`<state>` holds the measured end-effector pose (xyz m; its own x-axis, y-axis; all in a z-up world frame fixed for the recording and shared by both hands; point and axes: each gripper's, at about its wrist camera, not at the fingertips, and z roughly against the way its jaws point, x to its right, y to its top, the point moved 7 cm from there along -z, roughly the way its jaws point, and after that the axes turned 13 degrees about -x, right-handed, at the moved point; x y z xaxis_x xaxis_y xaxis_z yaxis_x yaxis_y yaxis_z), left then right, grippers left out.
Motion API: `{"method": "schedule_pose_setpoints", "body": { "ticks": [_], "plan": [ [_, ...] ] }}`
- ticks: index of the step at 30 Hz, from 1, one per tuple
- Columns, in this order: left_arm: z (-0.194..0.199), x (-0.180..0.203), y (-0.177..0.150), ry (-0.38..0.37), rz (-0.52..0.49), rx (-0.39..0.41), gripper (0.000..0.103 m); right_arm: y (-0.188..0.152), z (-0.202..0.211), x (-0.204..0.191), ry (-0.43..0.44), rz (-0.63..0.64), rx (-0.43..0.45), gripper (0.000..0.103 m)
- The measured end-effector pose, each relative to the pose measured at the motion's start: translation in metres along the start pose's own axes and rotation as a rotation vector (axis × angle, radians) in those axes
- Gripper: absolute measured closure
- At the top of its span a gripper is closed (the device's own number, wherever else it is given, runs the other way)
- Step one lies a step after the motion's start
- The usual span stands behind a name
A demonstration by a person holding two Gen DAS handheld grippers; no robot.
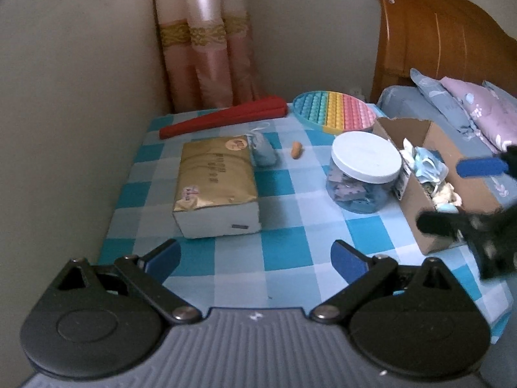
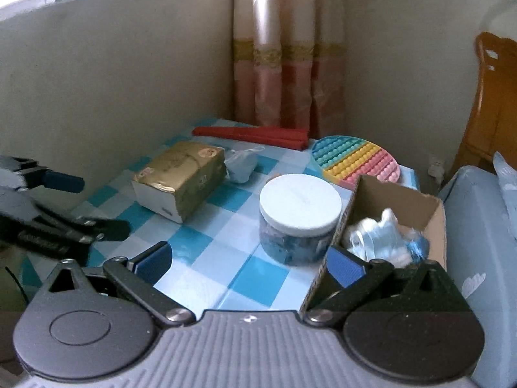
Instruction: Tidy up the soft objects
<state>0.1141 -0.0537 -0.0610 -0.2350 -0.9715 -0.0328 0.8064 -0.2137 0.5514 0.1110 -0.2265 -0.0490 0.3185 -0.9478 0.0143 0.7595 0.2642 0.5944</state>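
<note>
A cardboard box (image 1: 452, 155) (image 2: 400, 200) at the table's right holds several soft blue and white items (image 1: 426, 165) (image 2: 384, 239). A crumpled blue face mask (image 1: 263, 152) (image 2: 240, 163) lies beside a gold tissue pack (image 1: 215, 181) (image 2: 181, 177). A small orange soft piece (image 1: 296, 149) lies mid-table. My left gripper (image 1: 255, 258) (image 2: 93, 203) is open and empty over the near table. My right gripper (image 2: 248, 263) (image 1: 452, 190) is open and empty by the box's near end.
A clear jar with a white lid (image 1: 365, 171) (image 2: 299, 218) stands next to the box. A rainbow pop-it disc (image 1: 336, 110) (image 2: 355, 158) and a red folded fan (image 1: 226, 118) (image 2: 255, 134) lie at the back. A wall is left; a bed with pillows (image 1: 478, 110) is right.
</note>
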Motion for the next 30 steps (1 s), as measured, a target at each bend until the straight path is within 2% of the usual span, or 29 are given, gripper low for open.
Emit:
{"method": "schedule_pose_setpoints", "body": {
  "ticks": [6,13,15,18,21,26,30],
  "plan": [
    [-0.007,-0.017,0.001,0.0,0.028,0.006,0.004,0.045,-0.02,-0.001,0.0,0.087,-0.028,0.0],
    [-0.02,-0.036,0.007,0.008,0.064,0.001,0.004,0.1,-0.062,-0.007,-0.09,0.324,-0.077,0.0],
    [-0.024,-0.039,0.009,0.012,0.067,-0.002,0.004,0.111,-0.078,-0.008,-0.074,0.386,-0.109,0.0],
    [-0.029,-0.043,0.012,0.016,0.064,0.001,0.004,0.125,-0.102,-0.007,0.03,0.47,-0.205,0.0],
    [-0.035,-0.045,0.016,0.021,0.059,0.0,0.004,0.139,-0.121,-0.002,0.074,0.518,-0.256,0.001],
    [-0.047,-0.046,0.022,0.021,0.045,-0.015,0.004,0.161,-0.16,0.01,0.115,0.56,-0.324,0.013],
    [-0.055,-0.043,0.027,0.031,0.028,-0.021,0.004,0.162,-0.193,0.017,0.122,0.592,-0.391,0.022]
  ]
}}
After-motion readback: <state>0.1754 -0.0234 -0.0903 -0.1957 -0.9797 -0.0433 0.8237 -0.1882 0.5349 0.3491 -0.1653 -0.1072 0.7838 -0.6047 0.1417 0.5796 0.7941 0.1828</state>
